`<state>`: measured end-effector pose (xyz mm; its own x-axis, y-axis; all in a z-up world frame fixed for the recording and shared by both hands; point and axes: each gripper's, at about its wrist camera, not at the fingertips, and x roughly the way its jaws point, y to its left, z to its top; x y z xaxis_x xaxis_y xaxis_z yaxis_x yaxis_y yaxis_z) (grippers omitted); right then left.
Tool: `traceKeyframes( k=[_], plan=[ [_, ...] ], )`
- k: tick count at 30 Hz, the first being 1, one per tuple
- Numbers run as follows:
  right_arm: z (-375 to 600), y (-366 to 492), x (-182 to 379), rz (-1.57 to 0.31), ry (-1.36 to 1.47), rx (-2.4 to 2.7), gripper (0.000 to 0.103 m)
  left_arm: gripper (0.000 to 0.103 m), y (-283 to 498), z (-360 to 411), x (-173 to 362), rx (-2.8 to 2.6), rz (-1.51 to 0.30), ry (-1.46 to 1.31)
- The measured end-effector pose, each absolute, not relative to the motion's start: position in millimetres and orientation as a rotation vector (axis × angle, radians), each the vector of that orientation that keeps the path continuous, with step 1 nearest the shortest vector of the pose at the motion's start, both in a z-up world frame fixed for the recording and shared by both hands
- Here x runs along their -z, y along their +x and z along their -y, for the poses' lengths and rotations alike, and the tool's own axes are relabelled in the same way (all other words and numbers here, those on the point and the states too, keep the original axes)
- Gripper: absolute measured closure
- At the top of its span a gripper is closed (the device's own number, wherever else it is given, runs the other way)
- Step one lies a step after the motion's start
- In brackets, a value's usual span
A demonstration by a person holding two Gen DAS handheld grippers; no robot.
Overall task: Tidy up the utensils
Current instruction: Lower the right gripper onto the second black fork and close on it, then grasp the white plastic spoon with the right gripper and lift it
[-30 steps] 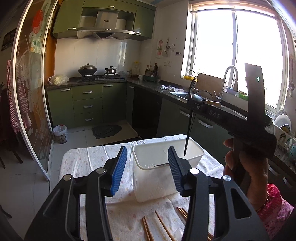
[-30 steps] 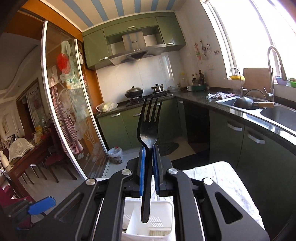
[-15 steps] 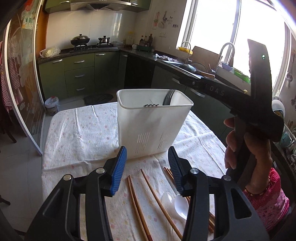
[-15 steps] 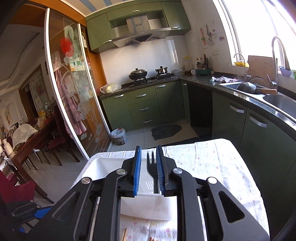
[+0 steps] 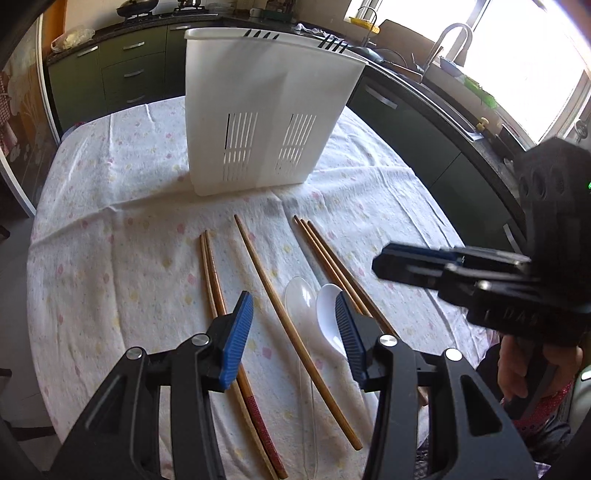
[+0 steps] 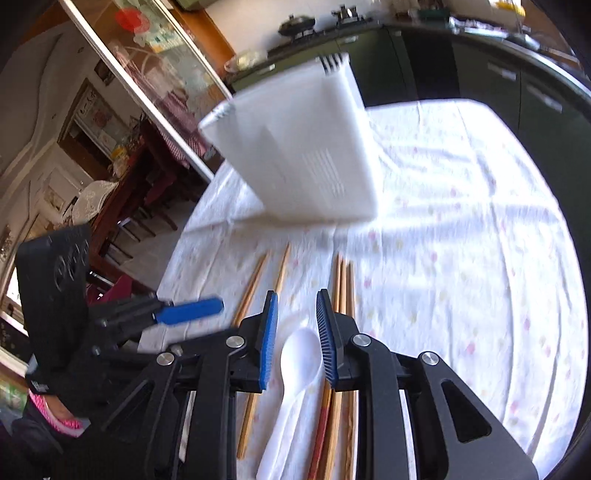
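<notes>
A white slotted utensil holder [image 5: 266, 110] stands on the flowered tablecloth [image 5: 110, 258]; black fork tines [image 5: 260, 35] stick out of its top. Several wooden chopsticks [image 5: 266, 280] and two white spoons [image 5: 325, 314] lie in front of it. My left gripper [image 5: 293, 325] is open and empty above the chopsticks and spoons. My right gripper [image 6: 295, 332] is open and empty, its jaws on either side of a white spoon [image 6: 297, 360], just above it. It shows from the side in the left wrist view [image 5: 384, 264]. The holder [image 6: 299, 155] is blurred in the right wrist view.
Green kitchen cabinets [image 5: 122, 70] and a counter with a sink and tap [image 5: 447, 37] run behind the table. A glass sliding door [image 6: 155, 74] and a dining area with chairs [image 6: 122, 206] lie to the left. The table's edge [image 5: 461, 236] is near the right gripper.
The fork left my right gripper and now stands in the holder. Both grippers dropped from above the holder to low over the chopsticks and spoons; the right gripper opened wider.
</notes>
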<state>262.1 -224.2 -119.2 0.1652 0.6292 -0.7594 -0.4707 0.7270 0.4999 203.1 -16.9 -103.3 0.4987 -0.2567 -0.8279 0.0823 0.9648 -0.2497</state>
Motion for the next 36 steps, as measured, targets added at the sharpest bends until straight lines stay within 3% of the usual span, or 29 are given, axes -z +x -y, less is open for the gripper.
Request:
traceKeyframes(
  k=[4, 9, 19, 22, 24, 36],
  plan=[
    [232.3, 247.0, 154.3, -1.291, 0.225, -0.843, 0.077, 0.058, 198.1, 11.2, 96.2, 0.189, -1.018, -0.175],
    [228.6, 233.4, 163.1, -1.309, 0.189, -0.843, 0.077, 0.056, 195.7, 13.4, 96.5, 0.196, -1.034, -0.168],
    [191.2, 206.2, 146.3, -1.242, -0.107, -0.696, 0.079, 0.056, 196.0, 18.5, 91.7, 0.207, -1.016, -0.142],
    [191.9, 200.7, 141.3, -1.205, -0.172, -0.662, 0.088, 0.055, 198.3, 20.0, 93.0, 0.209, -1.021, -0.142],
    [198.1, 197.9, 137.9, -1.195, -0.180, -0.644, 0.092, 0.054, 200.2, 22.1, 96.8, 0.215, -1.034, -0.138],
    [257.3, 201.2, 102.7, -1.126, -0.047, -0.609, 0.092, 0.052, 216.6, 44.4, 146.6, 0.170, -1.216, 0.016]
  ],
)
